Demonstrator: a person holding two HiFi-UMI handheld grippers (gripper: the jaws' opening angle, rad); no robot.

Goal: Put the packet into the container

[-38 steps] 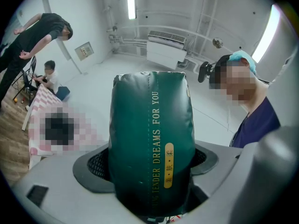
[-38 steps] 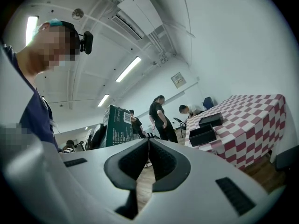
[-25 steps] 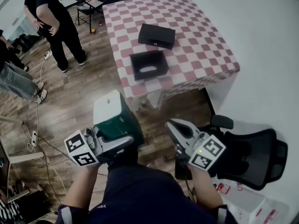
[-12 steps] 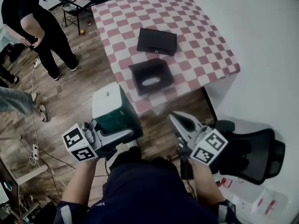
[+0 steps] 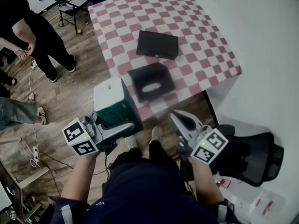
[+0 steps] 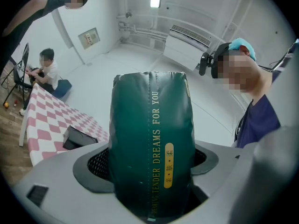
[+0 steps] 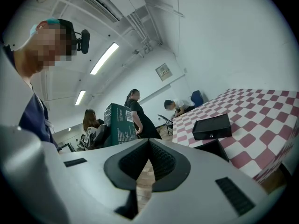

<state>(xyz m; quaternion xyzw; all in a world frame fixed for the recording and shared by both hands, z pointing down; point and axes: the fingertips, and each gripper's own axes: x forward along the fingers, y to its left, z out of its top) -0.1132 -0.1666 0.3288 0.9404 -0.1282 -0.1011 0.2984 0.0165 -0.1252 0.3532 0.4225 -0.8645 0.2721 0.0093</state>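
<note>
A dark green packet [image 5: 115,109] with a white top stands upright in my left gripper [image 5: 122,125], which is shut on it above the wooden floor. In the left gripper view the packet [image 6: 152,143] fills the space between the jaws of the left gripper [image 6: 152,195]. My right gripper [image 5: 180,120] is shut with nothing in it, its jaws meeting in the right gripper view [image 7: 148,146]. The open black container [image 5: 152,82] sits near the table's front edge, ahead of both grippers. A closed black box [image 5: 157,44] lies behind it.
The table [image 5: 205,41] has a pink-and-white checked cloth. A black office chair [image 5: 250,155] stands to my right by the white wall. People [image 5: 37,31] stand on the wooden floor to the left, where cables lie.
The table and container have come slightly nearer and lower in the head view. The people at the left have shifted. Both grippers keep their hold and state.
</note>
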